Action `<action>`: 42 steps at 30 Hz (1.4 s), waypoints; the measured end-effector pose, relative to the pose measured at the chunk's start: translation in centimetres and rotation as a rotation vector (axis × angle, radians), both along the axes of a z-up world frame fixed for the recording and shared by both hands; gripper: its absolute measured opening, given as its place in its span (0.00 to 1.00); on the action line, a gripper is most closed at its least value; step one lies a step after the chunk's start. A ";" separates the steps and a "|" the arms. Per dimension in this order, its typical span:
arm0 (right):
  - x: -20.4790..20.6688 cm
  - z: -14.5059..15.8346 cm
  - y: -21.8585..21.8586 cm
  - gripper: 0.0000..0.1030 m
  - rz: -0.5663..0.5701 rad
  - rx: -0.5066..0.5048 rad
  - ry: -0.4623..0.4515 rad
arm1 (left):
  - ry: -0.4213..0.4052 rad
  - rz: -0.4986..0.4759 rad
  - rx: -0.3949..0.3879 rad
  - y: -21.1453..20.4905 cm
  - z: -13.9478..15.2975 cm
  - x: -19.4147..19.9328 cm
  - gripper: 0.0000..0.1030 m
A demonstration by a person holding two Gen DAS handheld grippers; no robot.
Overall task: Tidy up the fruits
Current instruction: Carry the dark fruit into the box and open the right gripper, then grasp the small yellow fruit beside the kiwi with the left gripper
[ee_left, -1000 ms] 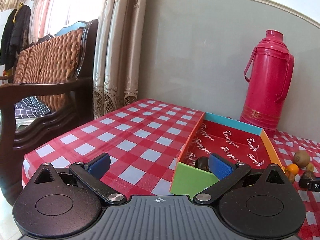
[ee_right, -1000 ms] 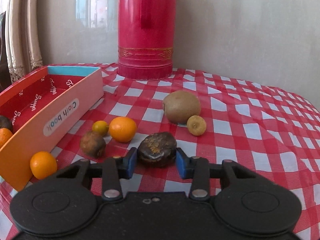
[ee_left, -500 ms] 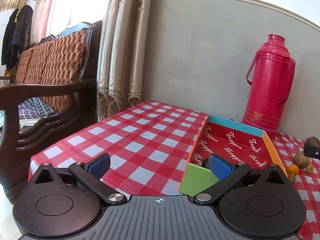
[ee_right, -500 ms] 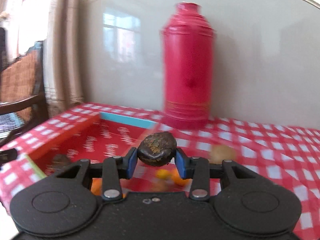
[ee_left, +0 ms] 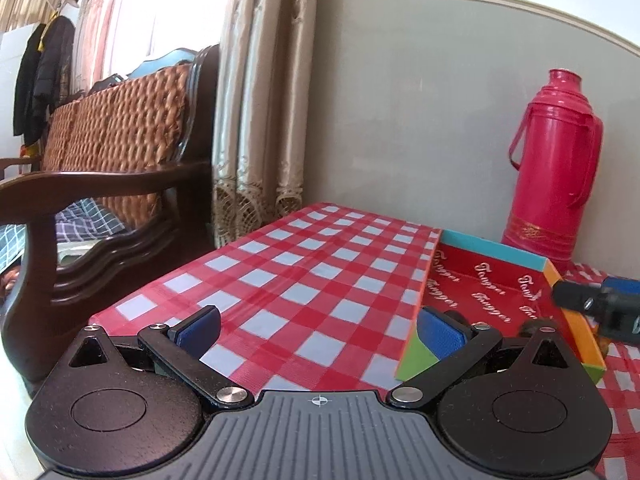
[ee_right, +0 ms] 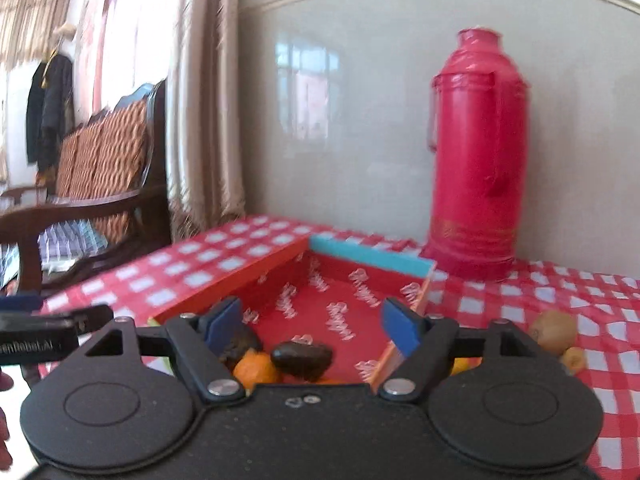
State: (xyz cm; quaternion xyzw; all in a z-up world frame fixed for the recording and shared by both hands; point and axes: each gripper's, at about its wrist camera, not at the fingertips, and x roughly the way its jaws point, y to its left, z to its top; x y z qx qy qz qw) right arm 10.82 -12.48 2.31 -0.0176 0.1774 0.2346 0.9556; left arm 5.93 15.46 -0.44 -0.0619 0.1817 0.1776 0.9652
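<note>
A colourful open box [ee_right: 344, 308] with a red printed floor lies on the checked table; it also shows in the left wrist view [ee_left: 496, 292]. My right gripper [ee_right: 312, 320] is open above the box's near end. Below it a dark wrinkled fruit [ee_right: 302, 356] lies in the box beside an orange [ee_right: 254, 368] and another dark fruit [ee_right: 240, 346]. A kiwi [ee_right: 554, 330] and a small yellowish fruit [ee_right: 574, 358] lie on the cloth to the right. My left gripper [ee_left: 318, 330] is open and empty, low at the table's front, left of the box.
A tall pink thermos [ee_right: 476, 160] stands behind the box against the wall. A wooden bench with a woven back [ee_left: 112, 152] and curtains [ee_left: 256, 120] lie left of the table. The right gripper's tip [ee_left: 600, 304] shows over the box's right wall in the left wrist view.
My right gripper carried the dark fruit from the cloth to over the box, opened, and the fruit now lies in the box. The left gripper drew back slightly.
</note>
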 end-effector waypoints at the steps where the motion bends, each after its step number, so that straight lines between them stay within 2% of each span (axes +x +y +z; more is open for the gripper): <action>1: 0.1 0.0 -0.6 0.68 -0.020 0.007 -0.010 | -0.003 -0.011 0.006 -0.5 0.1 0.2 1.00; 6: 0.1 0.3 -6.5 0.69 -0.166 0.060 -0.035 | -0.029 -0.097 0.018 -4.2 0.9 1.1 1.00; 10: -0.1 0.4 -11.8 0.72 -0.295 0.101 -0.045 | -0.025 -0.223 0.016 -8.5 1.9 2.2 1.00; 20: -1.4 -0.4 -20.8 0.72 -0.446 0.105 -0.022 | -0.008 -0.393 0.080 -19.1 1.8 4.6 1.00; 23: -1.6 -1.1 -22.4 0.72 -0.478 0.097 -0.009 | -0.006 -0.441 0.105 -21.4 1.6 5.2 1.00; 28: -2.2 -1.5 -25.0 0.72 -0.517 0.098 -0.004 | 0.021 -0.499 0.065 -24.5 1.3 6.5 1.00; 30: -2.4 -1.5 -25.7 0.72 -0.531 0.100 -0.004 | 0.031 -0.504 0.046 -25.6 0.9 6.9 1.00; 35: -2.4 -1.9 -27.4 0.72 -0.564 0.085 0.003 | 0.055 -0.511 0.073 -28.5 0.2 7.9 1.00; 42: -2.6 -2.8 -30.2 0.72 -0.622 0.069 0.019 | 0.082 -0.548 0.039 -30.7 -0.2 9.7 1.00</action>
